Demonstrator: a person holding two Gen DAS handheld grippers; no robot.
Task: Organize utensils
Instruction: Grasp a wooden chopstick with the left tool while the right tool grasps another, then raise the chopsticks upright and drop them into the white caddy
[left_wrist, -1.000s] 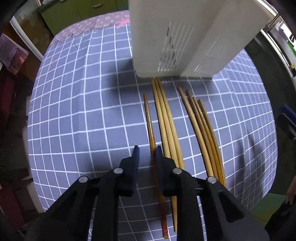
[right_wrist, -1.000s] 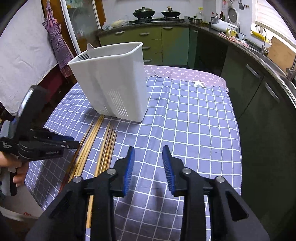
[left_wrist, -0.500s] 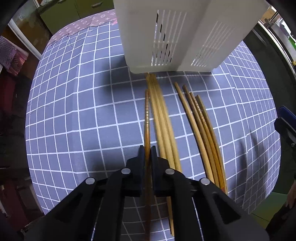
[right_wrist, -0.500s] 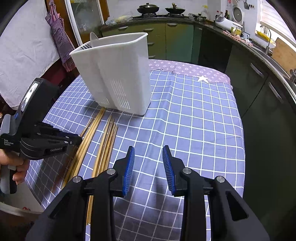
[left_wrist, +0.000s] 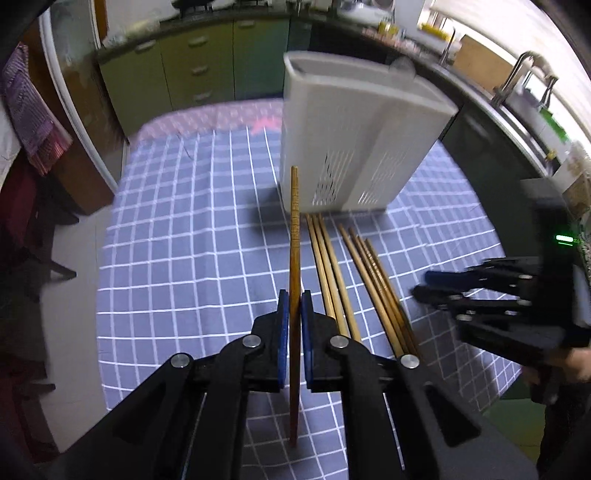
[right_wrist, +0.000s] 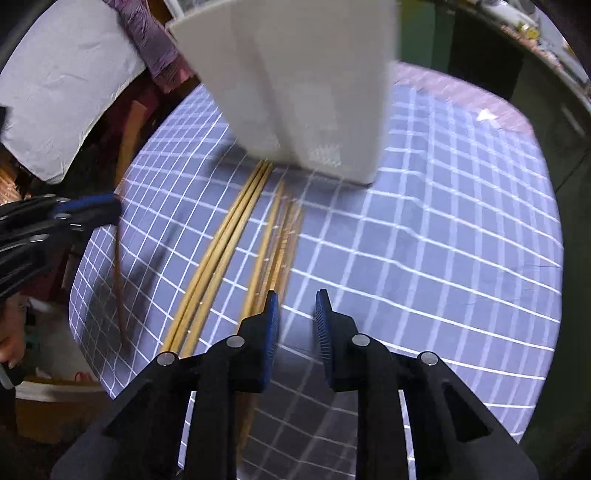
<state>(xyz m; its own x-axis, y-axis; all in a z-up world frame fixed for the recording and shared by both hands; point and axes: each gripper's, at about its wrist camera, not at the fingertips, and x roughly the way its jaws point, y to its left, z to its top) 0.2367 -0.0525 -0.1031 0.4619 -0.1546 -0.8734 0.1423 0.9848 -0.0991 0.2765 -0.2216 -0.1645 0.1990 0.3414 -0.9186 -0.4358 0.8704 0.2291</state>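
Note:
My left gripper (left_wrist: 291, 306) is shut on a dark brown chopstick (left_wrist: 294, 236) and holds it lifted off the table, its tip pointing at the white slotted utensil holder (left_wrist: 354, 147). Several lighter chopsticks (left_wrist: 332, 273) lie in two bunches on the checked cloth, right of the held one. My right gripper (right_wrist: 293, 314) is open and empty, low over the near ends of the right bunch (right_wrist: 277, 251). The holder (right_wrist: 306, 81) stands just beyond them. The left gripper (right_wrist: 74, 214) with its chopstick (right_wrist: 119, 280) shows at the left of the right wrist view.
The table has a blue-grey checked cloth (left_wrist: 177, 240) with edges near on the left and front. Green kitchen cabinets (left_wrist: 207, 66) and a counter with a sink (left_wrist: 517, 85) stand behind. The right gripper (left_wrist: 480, 295) shows at the right of the left wrist view.
My left gripper closed on the dark chopstick and lifted it off the table. My right gripper moved down and left toward the right bunch of chopsticks.

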